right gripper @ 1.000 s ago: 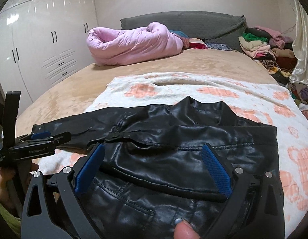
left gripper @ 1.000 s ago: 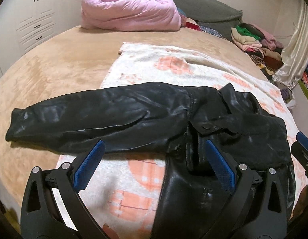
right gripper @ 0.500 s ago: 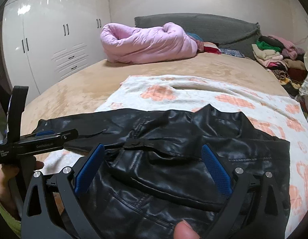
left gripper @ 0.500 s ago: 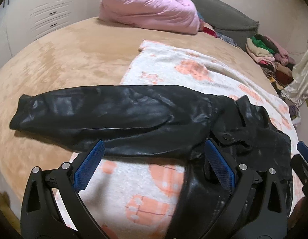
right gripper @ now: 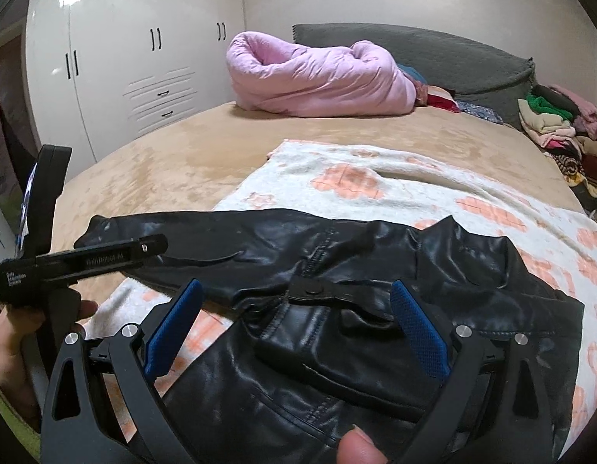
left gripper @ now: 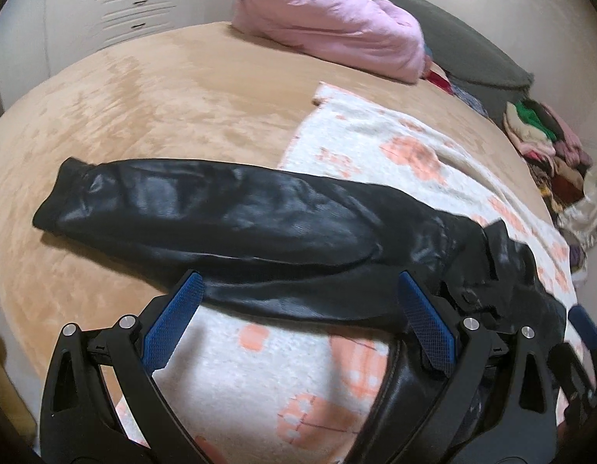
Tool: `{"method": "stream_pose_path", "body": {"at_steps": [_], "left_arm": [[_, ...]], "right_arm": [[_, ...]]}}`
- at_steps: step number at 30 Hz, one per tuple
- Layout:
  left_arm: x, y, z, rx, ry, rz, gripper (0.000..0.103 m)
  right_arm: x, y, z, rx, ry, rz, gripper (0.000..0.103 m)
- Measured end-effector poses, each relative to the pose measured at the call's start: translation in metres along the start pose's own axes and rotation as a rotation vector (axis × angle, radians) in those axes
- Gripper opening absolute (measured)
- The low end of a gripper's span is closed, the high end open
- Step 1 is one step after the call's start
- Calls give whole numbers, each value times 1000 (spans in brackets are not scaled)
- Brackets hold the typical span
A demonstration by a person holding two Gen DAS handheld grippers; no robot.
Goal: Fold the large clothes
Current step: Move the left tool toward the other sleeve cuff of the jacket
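Note:
A black leather jacket (left gripper: 260, 232) lies on a white blanket with orange patches (left gripper: 376, 143) on the bed. Its left sleeve stretches out flat to the left, onto the tan bedspread. My left gripper (left gripper: 298, 309) is open and empty, just above the sleeve's near edge close to the shoulder. In the right wrist view the jacket body (right gripper: 376, 309) lies partly folded, with a shoulder tab and collar showing. My right gripper (right gripper: 298, 317) is open and empty over the jacket's chest. The left gripper (right gripper: 86, 259) shows there at the far left, held in a hand.
A rolled pink duvet (right gripper: 318, 77) and a grey headboard (right gripper: 414, 54) are at the bed's far end. A pile of clothes (right gripper: 557, 123) sits at the right. White wardrobes (right gripper: 124, 58) stand on the left. The tan bedspread (left gripper: 163, 108) surrounds the blanket.
My left gripper has swung left, from over the jacket's shoulder and front toward the outstretched sleeve. The right gripper has shifted slightly left. The jacket has not moved.

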State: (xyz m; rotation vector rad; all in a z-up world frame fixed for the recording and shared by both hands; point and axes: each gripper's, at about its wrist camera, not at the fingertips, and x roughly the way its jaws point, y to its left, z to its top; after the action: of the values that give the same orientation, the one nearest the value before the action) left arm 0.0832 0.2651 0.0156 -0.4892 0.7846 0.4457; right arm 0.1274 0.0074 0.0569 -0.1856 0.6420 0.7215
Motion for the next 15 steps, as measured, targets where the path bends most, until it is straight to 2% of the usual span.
{"method": "stream_pose_path", "body": {"at_steps": [15], "left_arm": [[9,58,18,-202,2,89,94]], "right_arm": [[27,30,18,-52,34,50,98]]}}
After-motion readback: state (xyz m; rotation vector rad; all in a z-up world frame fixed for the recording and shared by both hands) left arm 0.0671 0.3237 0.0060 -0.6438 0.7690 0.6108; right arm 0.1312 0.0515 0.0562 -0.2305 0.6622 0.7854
